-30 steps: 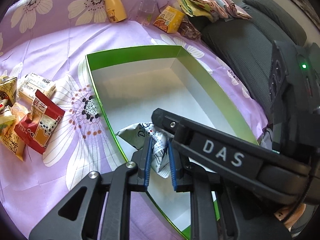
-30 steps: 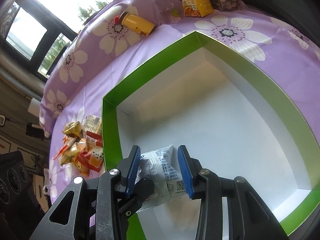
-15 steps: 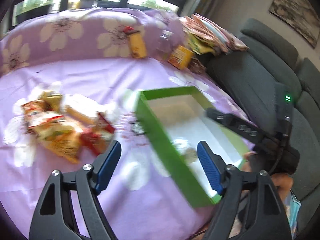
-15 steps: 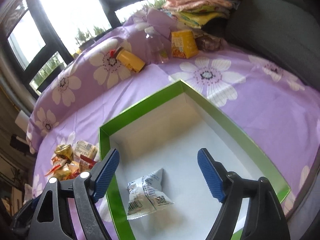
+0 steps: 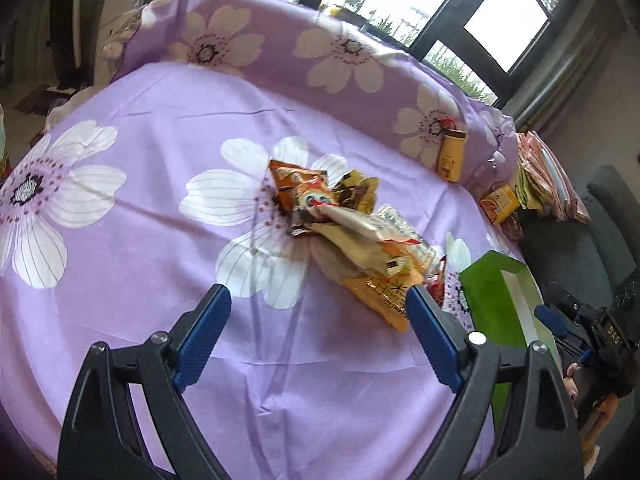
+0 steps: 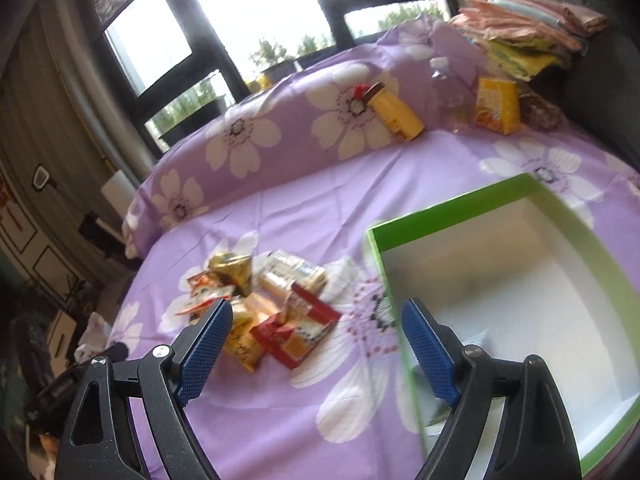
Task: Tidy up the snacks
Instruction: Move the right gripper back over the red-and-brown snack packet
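Observation:
A pile of snack packets lies on the purple flowered cloth, also in the right wrist view. A green box with a white inside stands to their right, its corner in the left wrist view. A white packet lies in the box, mostly hidden behind my right finger. My left gripper is open and empty, above the cloth just short of the pile. My right gripper is open and empty, above the cloth between the pile and the box, and shows in the left wrist view.
A yellow bottle, a clear bottle and an orange carton lie along the back pillow. Folded cloths are stacked at the back right. A dark grey sofa is at the right.
Both grippers let go of the white packet, opened wide and pulled up out of the box. Both have swung left toward the snack pile.

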{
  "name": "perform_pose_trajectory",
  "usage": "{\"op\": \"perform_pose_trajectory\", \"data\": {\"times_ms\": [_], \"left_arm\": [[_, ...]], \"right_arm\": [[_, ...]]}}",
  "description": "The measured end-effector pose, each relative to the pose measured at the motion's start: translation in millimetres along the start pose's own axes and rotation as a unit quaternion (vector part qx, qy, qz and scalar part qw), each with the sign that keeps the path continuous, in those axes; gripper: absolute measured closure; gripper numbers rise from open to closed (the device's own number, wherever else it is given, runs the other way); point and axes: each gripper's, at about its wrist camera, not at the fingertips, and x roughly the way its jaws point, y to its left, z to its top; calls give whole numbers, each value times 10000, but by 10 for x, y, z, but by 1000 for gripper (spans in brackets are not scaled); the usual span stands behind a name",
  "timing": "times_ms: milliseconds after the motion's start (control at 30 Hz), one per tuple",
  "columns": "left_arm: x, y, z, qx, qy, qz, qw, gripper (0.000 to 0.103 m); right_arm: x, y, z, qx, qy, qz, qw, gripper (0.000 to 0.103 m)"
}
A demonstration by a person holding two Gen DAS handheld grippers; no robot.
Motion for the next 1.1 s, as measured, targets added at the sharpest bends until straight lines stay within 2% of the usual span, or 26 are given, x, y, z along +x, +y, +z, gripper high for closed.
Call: {"op": "perform_pose_trajectory", "data": {"times_ms": [67,133,267,400,467,533,567,600,867,1033,1067,1100], "left_arm": [[33,90,19,-117,24,66,9999,13],[38,143,32,-203,28,57,9998,13],[37,149,37,-181,86,14,9998,13],[44,164,46,-95,31,193,9998,13],[64,165,43,-96,90,161,9998,13],[82,177,51,-125,134,92,9998,13],[87,182,48,-135,140,69,9998,13],[93,179,43,-137,147,61,9998,13],[165,176,23,-192,301,63,9993,13],[180,160,8,-132,360,119,9992,13],[188,158,0,-123,374,123,9991,13],[195,156,-7,-119,373,94,9992,13]], "right_arm": [[232,46,-30,388,500,90,9980,16],[458,117,-54,576,821,121,9949,16],[900,204,-84,684,1267,-363,9889,17],[1207,167,-85,760,1381,-727,9848,20],[1254,132,-86,838,1409,-729,9838,27],[1340,61,-85,982,1422,-705,9824,29],[1356,58,-81,913,1376,-727,9836,42],[1362,52,-89,856,1356,-755,9842,44],[1180,150,-123,391,1322,-826,9870,53],[954,243,-313,232,1532,-481,9867,54],[914,287,-358,149,1559,-408,9868,57],[885,340,-399,40,1577,-321,9870,64]]}}
